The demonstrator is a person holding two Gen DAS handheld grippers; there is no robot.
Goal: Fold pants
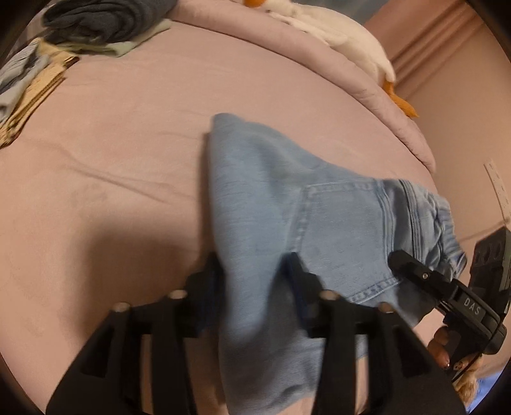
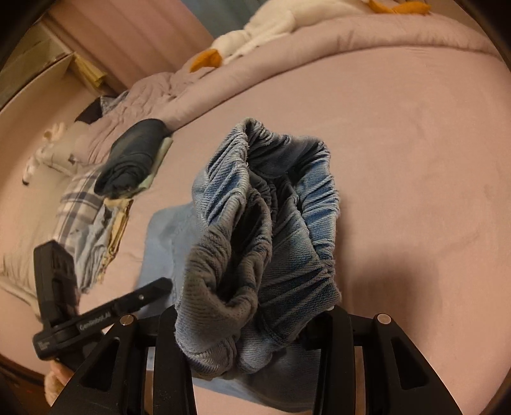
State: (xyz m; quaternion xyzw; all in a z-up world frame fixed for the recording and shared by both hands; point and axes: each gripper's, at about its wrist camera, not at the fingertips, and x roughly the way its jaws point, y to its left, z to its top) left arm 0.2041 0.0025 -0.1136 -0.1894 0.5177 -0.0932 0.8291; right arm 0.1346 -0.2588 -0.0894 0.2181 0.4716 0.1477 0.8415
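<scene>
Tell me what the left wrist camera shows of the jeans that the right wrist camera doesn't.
Only the left wrist view shows the back pocket with its stitching, and the left gripper with denim between its fingers. Only the right wrist view looks into the gathered elastic waistband, bunched in the right gripper; the pocket is hidden there. Both show the light blue jeans lifted over the pink bed sheet, the dark folded garment on the clothes pile, and the white plush goose on the duvet.

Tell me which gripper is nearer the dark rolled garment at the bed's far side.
Neither clearly: both the left gripper and the right gripper grip the jeans, well short of the dark rolled garment.
</scene>
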